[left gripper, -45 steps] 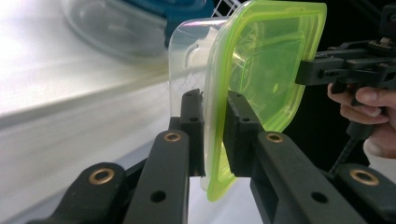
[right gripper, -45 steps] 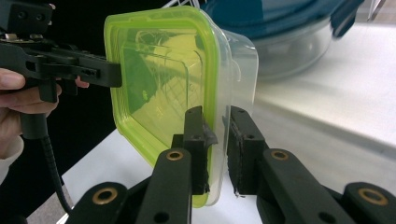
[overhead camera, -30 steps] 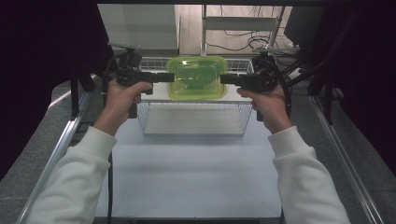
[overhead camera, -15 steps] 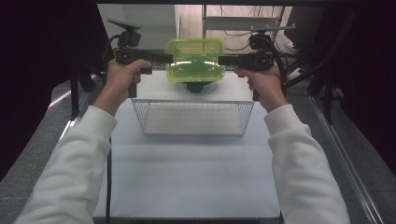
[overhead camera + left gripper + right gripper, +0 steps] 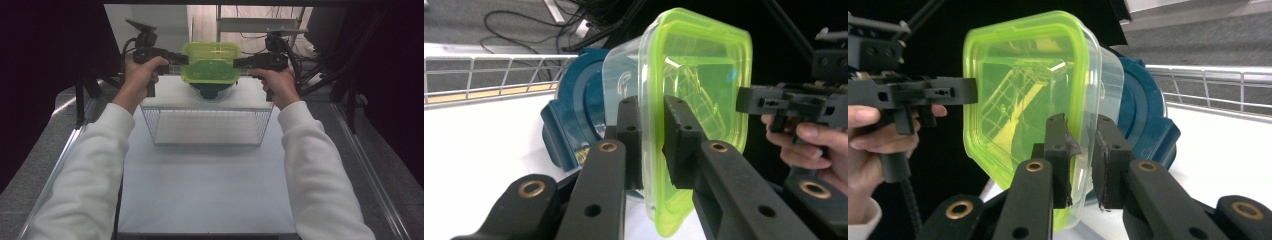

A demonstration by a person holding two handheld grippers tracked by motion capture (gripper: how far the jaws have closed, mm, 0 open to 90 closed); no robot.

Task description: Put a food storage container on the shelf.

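High view: left gripper (image 5: 177, 59) and right gripper (image 5: 239, 62) each pinch the green-lidded container (image 5: 210, 62) rim. Keep it level and lower both sides evenly onto the blue container (image 5: 209, 91).

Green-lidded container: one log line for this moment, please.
container: lidded, airborne | left gripper: clamps rim | right gripper: clamps opposite rim | below: blue container

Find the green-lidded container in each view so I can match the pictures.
High view: green-lidded container at top centre, beyond the wire basket, between both grippers.
Left gripper view: centre right, its rim between the near fingers.
Right gripper view: centre left, its rim between the near fingers.
Shared landmark: the dark blue container beside it.
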